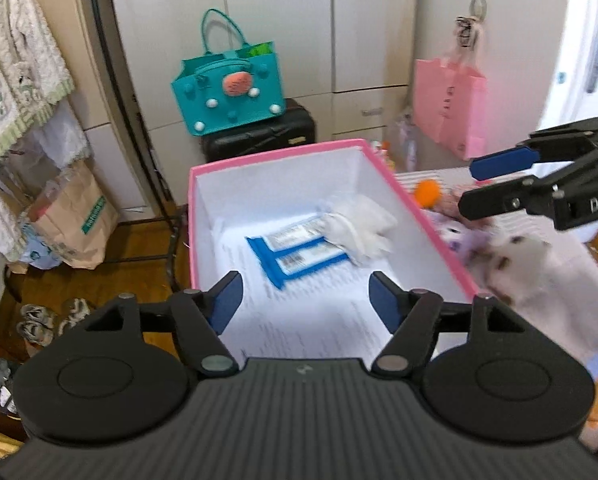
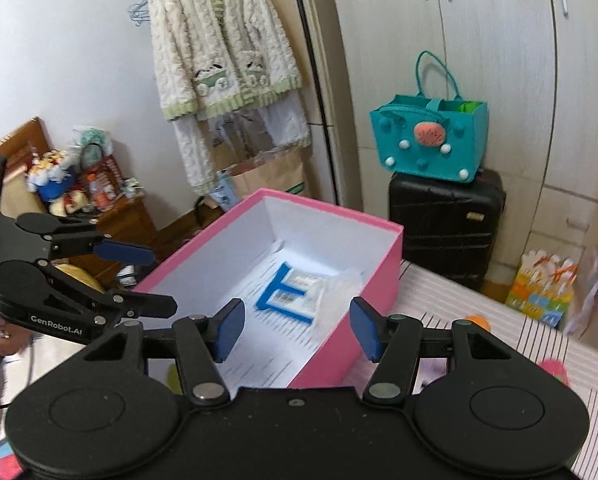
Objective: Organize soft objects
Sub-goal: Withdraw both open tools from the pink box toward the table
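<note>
Here, in the left wrist view, the left gripper stood above the near end of the pink box, with its blue pads well apart and nothing between them. Inside the box, on the printed paper sheets that covered the bottom, lay a white soft object, and beside it two blue-edged packets, which it partly overlapped. At the right edge the right gripper reached in, also with parted fingers and empty. Under it, outside the box, a blurred white plush toy lay on the striped surface, near an orange soft item.

In the right wrist view, the right gripper hovered over the box from the other side, its jaws spread and holding nothing. The white soft object appeared blurred against the right inner wall, beside the packets. The left gripper came in from the left, open too. A teal bag sat on a black suitcase behind the box.
</note>
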A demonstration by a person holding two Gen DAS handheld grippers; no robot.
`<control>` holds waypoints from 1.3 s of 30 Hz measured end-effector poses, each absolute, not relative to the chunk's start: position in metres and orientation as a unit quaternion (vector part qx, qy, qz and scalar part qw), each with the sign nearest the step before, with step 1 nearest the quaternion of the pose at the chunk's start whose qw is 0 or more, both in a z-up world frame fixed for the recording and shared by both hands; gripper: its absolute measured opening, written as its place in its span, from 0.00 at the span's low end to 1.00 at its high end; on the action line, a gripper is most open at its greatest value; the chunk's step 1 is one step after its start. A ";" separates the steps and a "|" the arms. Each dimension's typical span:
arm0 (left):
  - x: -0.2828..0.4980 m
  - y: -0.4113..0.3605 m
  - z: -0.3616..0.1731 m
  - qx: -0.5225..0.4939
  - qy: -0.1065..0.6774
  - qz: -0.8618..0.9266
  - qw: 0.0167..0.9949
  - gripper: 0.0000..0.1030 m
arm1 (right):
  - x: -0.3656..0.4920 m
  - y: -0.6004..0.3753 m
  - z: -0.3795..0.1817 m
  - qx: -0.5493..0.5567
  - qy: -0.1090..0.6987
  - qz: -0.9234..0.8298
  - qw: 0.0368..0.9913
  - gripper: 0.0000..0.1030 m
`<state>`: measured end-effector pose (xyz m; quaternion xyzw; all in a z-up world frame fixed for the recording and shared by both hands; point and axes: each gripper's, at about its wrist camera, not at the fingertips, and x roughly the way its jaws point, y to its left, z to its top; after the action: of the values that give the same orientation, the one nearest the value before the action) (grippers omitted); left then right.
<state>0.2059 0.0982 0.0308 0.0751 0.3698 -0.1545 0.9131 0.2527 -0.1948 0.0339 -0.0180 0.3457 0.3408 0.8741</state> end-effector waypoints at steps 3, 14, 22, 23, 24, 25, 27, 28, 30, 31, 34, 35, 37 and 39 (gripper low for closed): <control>0.186 0.097 0.042 0.069 0.374 -0.174 0.908 0.72 | 0.233 -0.205 0.046 -0.010 0.345 0.354 0.869 0.63; 0.132 0.077 0.068 0.077 0.353 -0.195 0.912 0.93 | 0.168 -0.234 0.065 -0.035 0.311 0.384 0.869 0.82; 0.097 0.050 0.071 0.121 0.333 -0.211 0.911 0.96 | 0.134 -0.268 0.061 -0.041 0.307 0.387 0.869 0.90; 0.093 0.046 0.070 0.124 0.333 -0.215 0.910 0.96 | 0.130 -0.271 0.060 -0.043 0.304 0.384 0.871 0.91; 0.090 0.043 0.070 0.125 0.333 -0.219 0.908 0.96 | 0.126 -0.276 0.059 -0.043 0.302 0.379 0.874 0.92; 0.087 0.039 0.069 0.126 0.335 -0.225 0.906 0.96 | 0.122 -0.279 0.057 -0.043 0.301 0.373 0.877 0.93; 0.084 0.032 0.066 0.129 0.337 -0.234 0.903 0.99 | 0.115 -0.285 0.054 -0.048 0.301 0.362 0.881 0.94; 0.083 0.027 0.064 0.131 0.340 -0.237 0.901 1.00 | 0.111 -0.288 0.051 -0.052 0.301 0.357 0.883 0.94; 0.081 0.018 0.058 0.143 0.346 -0.245 0.894 1.00 | 0.106 -0.294 0.046 -0.059 0.301 0.346 0.887 0.94; 0.080 0.014 0.054 0.149 0.348 -0.251 0.891 1.00 | 0.103 -0.297 0.042 -0.062 0.301 0.341 0.888 0.94; 0.081 0.002 0.042 0.158 0.364 -0.260 0.880 1.00 | 0.099 -0.303 0.032 -0.068 0.308 0.333 0.889 0.94; 0.081 -0.001 0.038 0.159 0.370 -0.264 0.876 1.00 | 0.096 -0.304 0.028 -0.069 0.310 0.331 0.889 0.94; 0.083 -0.008 0.032 0.163 0.381 -0.273 0.868 1.00 | 0.094 -0.308 0.020 -0.069 0.318 0.327 0.887 0.94; 0.085 -0.014 0.027 0.171 0.390 -0.277 0.861 1.00 | 0.091 -0.311 0.013 -0.069 0.325 0.323 0.886 0.94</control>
<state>0.0850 -0.0143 0.0268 0.1706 0.3904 -0.2772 0.8612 0.0914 -0.3112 0.0126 -0.0692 0.3250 0.3229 0.8862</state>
